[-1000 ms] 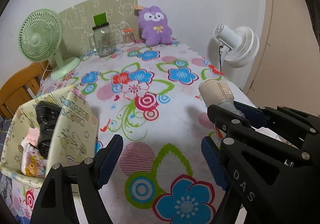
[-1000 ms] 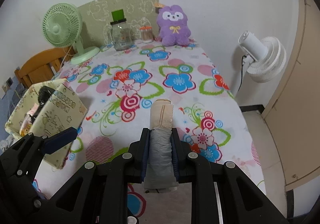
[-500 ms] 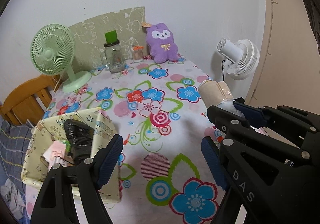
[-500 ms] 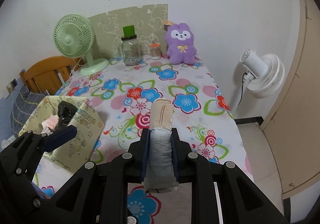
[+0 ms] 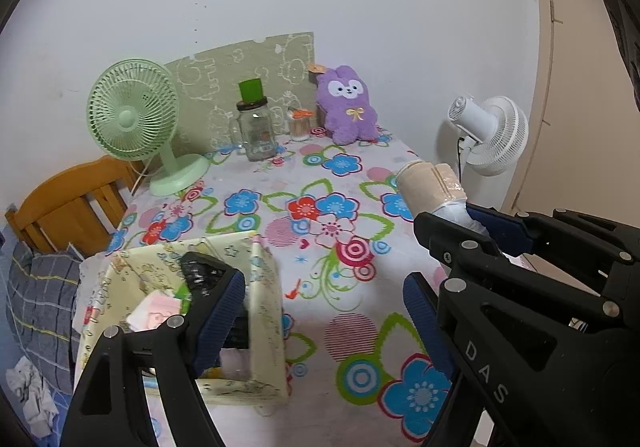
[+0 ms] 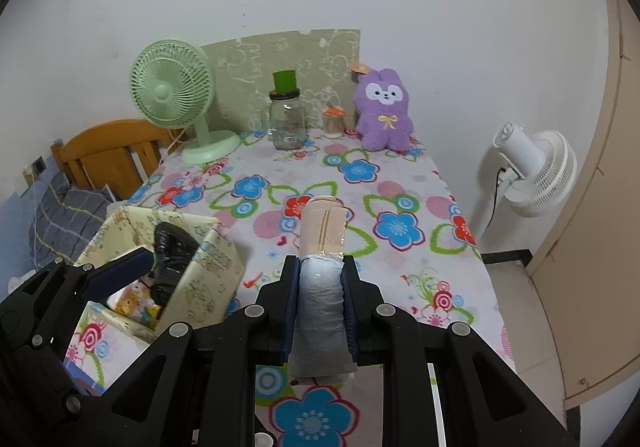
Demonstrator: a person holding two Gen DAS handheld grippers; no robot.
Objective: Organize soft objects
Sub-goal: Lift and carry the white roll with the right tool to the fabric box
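Note:
My right gripper (image 6: pixel 320 279) is shut on a rolled soft bundle (image 6: pixel 322 231), beige at the far end and grey plastic-wrapped between the fingers, held above the flowered table. The bundle also shows in the left wrist view (image 5: pixel 432 185). My left gripper (image 5: pixel 324 303) is open and empty, above the table beside a pale patterned fabric box (image 5: pixel 266 311). The box (image 6: pixel 208 267) holds a black wrapped roll (image 6: pixel 172 251) and pink packets (image 5: pixel 154 313). A purple plush bunny (image 6: pixel 384 111) sits at the table's far edge.
A green desk fan (image 6: pixel 176 99), a glass jar with a green lid (image 6: pixel 286 119) and a small jar (image 6: pixel 334 121) stand at the back by a patterned board. A white fan (image 6: pixel 532 171) stands right of the table. A wooden chair (image 6: pixel 108 151) is left.
Both grippers have pulled back and risen, so more of the table and wall shows. The fabric box now sits nearer the left gripper's fingers. The right gripper keeps hold of the bundle.

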